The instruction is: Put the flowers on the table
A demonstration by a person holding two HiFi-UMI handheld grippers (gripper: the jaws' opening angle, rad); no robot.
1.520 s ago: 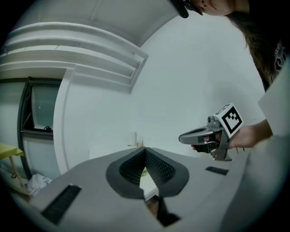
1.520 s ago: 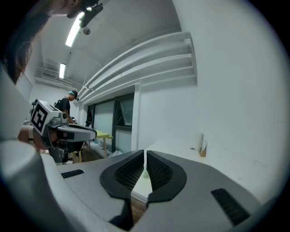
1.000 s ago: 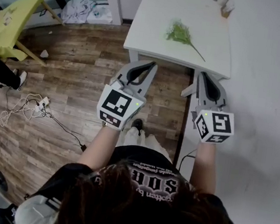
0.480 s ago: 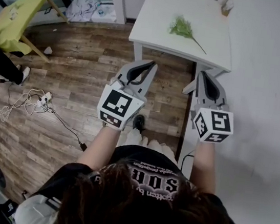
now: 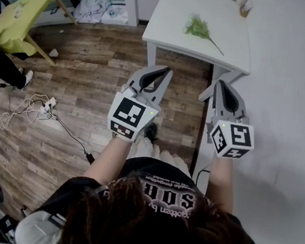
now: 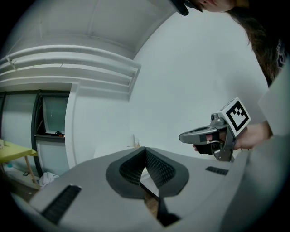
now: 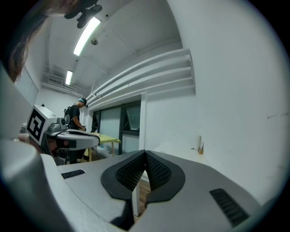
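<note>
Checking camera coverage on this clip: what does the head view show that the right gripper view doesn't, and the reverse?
Head view only: the flowers lying on the white table, and the cables on the floor. Right gripper view only: the ceiling lights, and the pads of the right gripper seen close up, shut together with nothing between them. Shared: the left gripper, the yellow table and the white table.

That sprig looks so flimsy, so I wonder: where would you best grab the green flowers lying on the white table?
Probably the bare stem, from above: the flowers lie flat on the table, and the stem trails toward the near edge, clear of the bushy head.
</note>
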